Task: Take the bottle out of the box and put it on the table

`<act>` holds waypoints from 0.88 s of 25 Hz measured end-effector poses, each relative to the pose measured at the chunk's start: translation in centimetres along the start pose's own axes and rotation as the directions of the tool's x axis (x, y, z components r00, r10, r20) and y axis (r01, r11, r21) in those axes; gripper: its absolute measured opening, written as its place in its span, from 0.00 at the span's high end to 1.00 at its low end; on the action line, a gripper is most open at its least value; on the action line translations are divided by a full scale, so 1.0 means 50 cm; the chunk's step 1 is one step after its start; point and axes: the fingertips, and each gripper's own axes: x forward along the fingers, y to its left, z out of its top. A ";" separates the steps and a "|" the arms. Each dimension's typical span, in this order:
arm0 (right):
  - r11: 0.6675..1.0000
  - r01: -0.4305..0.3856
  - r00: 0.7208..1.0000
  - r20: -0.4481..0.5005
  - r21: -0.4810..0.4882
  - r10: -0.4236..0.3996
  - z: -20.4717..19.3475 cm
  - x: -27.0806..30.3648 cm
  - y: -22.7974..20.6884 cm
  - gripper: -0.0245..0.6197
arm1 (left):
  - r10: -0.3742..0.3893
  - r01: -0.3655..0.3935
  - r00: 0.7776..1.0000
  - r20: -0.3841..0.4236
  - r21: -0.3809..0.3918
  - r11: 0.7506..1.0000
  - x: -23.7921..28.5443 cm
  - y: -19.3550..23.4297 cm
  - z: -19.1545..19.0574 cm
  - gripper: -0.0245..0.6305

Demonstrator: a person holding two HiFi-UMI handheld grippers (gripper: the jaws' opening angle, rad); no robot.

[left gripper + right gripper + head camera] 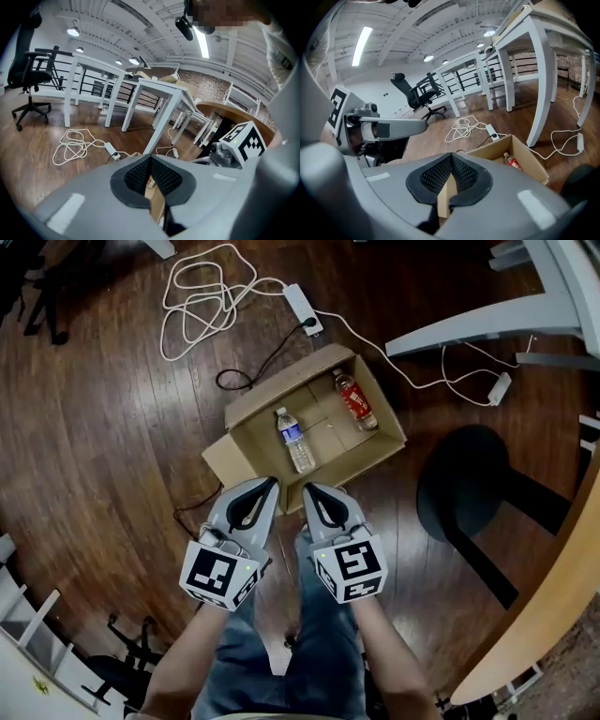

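An open cardboard box stands on the wooden floor. Two bottles lie inside it. One is a clear bottle with a blue label, the other a red-labelled bottle, which the right gripper view also catches as the red bottle in the box. My left gripper and right gripper hang side by side just above the box's near edge. Both are shut and hold nothing. The clear bottle lies just beyond their tips. In the left gripper view the left gripper hides most of the box.
A white cable and power strip lie on the floor beyond the box. A black stool stands to the right, next to a curved wooden table. White table legs reach in at top right. The person's legs are below the grippers.
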 end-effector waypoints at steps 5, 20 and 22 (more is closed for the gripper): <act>1.000 -0.026 0.997 -0.065 0.008 0.027 -0.084 0.082 -0.013 0.94 | -0.013 0.013 0.998 -0.055 -0.007 1.000 0.041 0.051 -0.114 0.97; 0.998 0.035 0.979 -0.200 0.060 -0.022 -0.293 0.339 -0.099 0.82 | -0.090 0.091 0.978 -0.190 -0.004 0.996 0.108 0.180 -0.331 0.97; 0.998 0.030 0.973 -0.231 0.050 -0.018 -0.319 0.362 -0.105 0.80 | -0.097 0.097 0.976 -0.193 -0.005 0.995 0.116 0.188 -0.344 0.97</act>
